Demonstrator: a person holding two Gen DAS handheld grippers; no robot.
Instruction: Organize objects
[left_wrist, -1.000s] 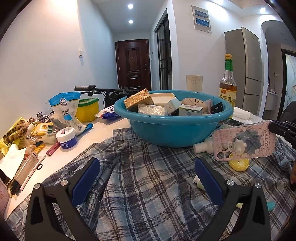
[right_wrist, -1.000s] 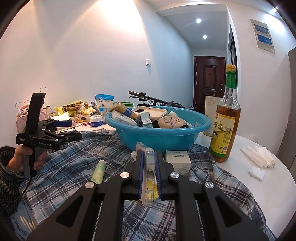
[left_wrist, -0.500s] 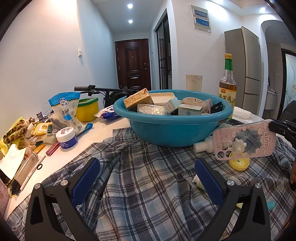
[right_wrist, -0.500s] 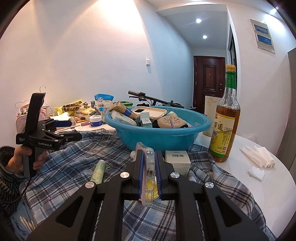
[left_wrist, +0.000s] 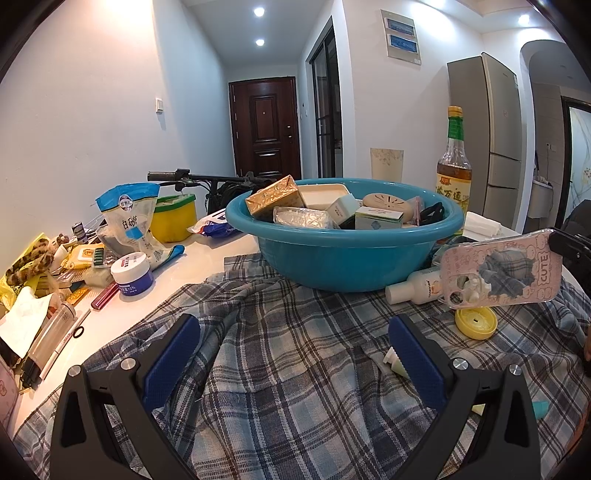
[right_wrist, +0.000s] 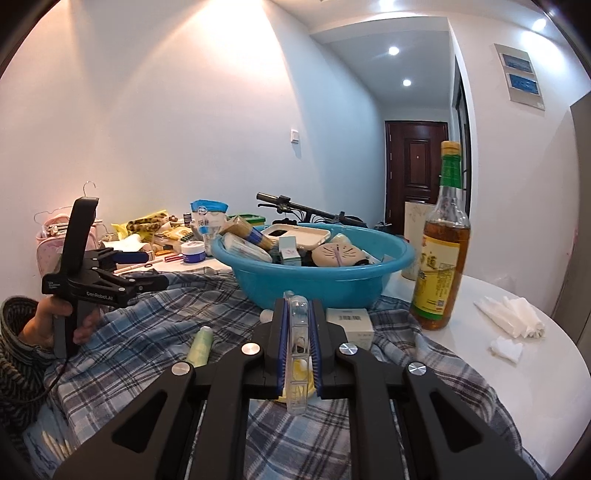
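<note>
While the right gripper (right_wrist: 298, 332) clamps a clear, pink-printed soft phone case (left_wrist: 502, 269) edge-on between its blue pads, the case hangs in the air above a grey-and-blue plaid cloth (left_wrist: 288, 362) spread over a white round table (right_wrist: 517, 369). From the left wrist view the case shows its flat side, with the word CUTE near one end and the camera cut-out toward the other, low in front of a round teal plastic basin (left_wrist: 343, 258). That basin stands on the far part of the cloth and is filled with small boxes, a gold-wrapped block, a white tray and a round beige item with a cat face.

Below the held case, a yellow round lid (left_wrist: 475, 322) lies on the cloth, and a small white bottle (left_wrist: 413, 286) lies on its side against the basin's foot. A pale green tube (right_wrist: 199, 341) lies on the cloth to the left of the right gripper, and a small white box with a barcode (right_wrist: 349, 323) sits just in front of the basin.

The left gripper (left_wrist: 291, 354) is spread wide with nothing between its blue pads, poised over the cloth; a hand (right_wrist: 55, 325) in a striped sleeve grasps its handle. A tall glass bottle of amber liquid with a green neck label (right_wrist: 443, 258) stands upright on the bare table right of the basin, near folded white tissues (right_wrist: 513, 317). Packets, a white jar with a blue label (left_wrist: 131, 274) and a yellow tub (left_wrist: 173, 219) crowd the table's left side.
</note>
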